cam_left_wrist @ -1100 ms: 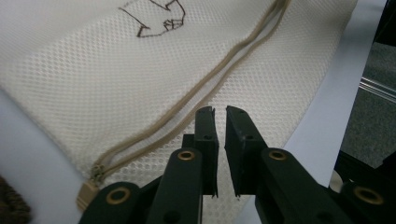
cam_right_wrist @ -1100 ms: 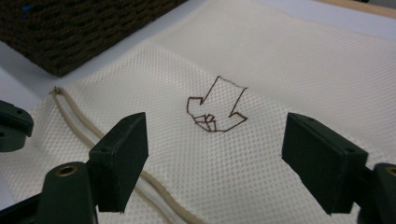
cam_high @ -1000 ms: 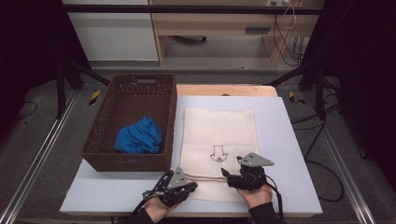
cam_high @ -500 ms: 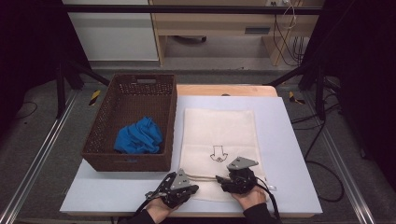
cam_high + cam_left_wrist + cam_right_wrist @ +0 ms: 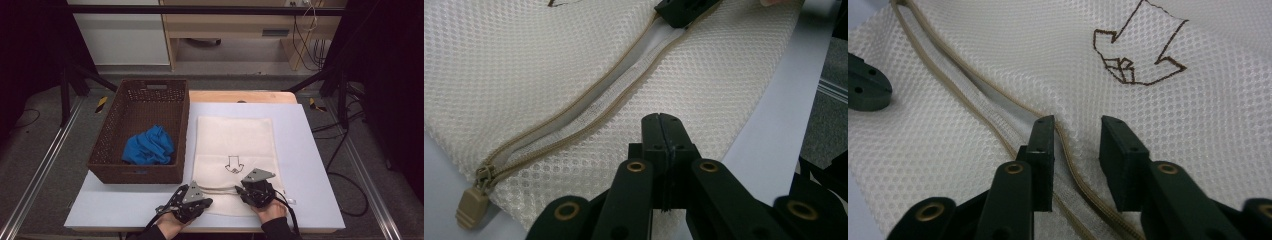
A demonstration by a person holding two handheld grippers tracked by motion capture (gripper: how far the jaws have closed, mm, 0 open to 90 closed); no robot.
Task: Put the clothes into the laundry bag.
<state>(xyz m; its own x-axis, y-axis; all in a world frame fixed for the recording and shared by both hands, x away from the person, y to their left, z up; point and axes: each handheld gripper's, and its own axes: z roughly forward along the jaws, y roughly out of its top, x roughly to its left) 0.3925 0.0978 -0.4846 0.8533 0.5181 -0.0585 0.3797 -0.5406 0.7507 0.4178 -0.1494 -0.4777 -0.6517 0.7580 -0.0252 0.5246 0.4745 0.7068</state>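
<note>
While left gripper pinches mesh bag near table front edge, jaws together: right gripper, jaws just closing, still apart astride upper zip lip; seat pads fully on lip, then lift to spread opening.

basket holding cloth sits left of mesh bag, seemingly apart.

White tabletop rests on a wooden board whose far edge shows beyond it. Grey floor surrounds the table. Aluminium rails run along the floor at left and right. Black stand legs with yellow-black striped feet sit at both far corners. Far side: white cabinet, light wooden shelf unit, hanging cables. Dark curtains flank both sides. Lighting is even overhead.
</note>
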